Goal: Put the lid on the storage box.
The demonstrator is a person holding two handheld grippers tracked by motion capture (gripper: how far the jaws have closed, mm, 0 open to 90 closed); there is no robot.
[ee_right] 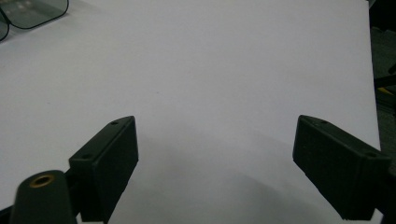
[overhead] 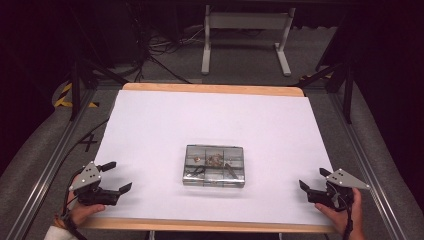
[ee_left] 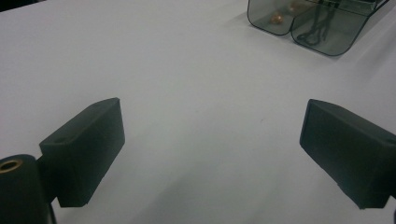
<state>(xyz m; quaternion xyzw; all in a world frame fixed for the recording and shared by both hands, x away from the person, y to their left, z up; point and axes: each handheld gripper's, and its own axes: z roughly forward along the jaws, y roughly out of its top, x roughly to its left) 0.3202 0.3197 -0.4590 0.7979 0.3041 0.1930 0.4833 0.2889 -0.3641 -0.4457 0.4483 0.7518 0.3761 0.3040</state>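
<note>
White sheet [overhead: 210, 120] covers tabletop, dark room behind. L gripper [overhead: 116, 176] at front-left corner, jaws wide apart, holding nothing. R gripper [overhead: 314, 178] at front-right corner, same. Clear compartment box [overhead: 214, 165] w/ small items sits mid-table, nearer front edge.

1. We can read no text, label, brand or number anywhere in these views.
2. The clear compartment box [overhead: 214, 165], which lies ahead of and between both claws, carries no print that we can make out; its contents are too small to tell.
3. The yellow-and-black striped marking [overhead: 64, 95] on the floor, far ahead of the left gripper [overhead: 116, 176] and off to its left, is a hazard pattern with no words.
</note>
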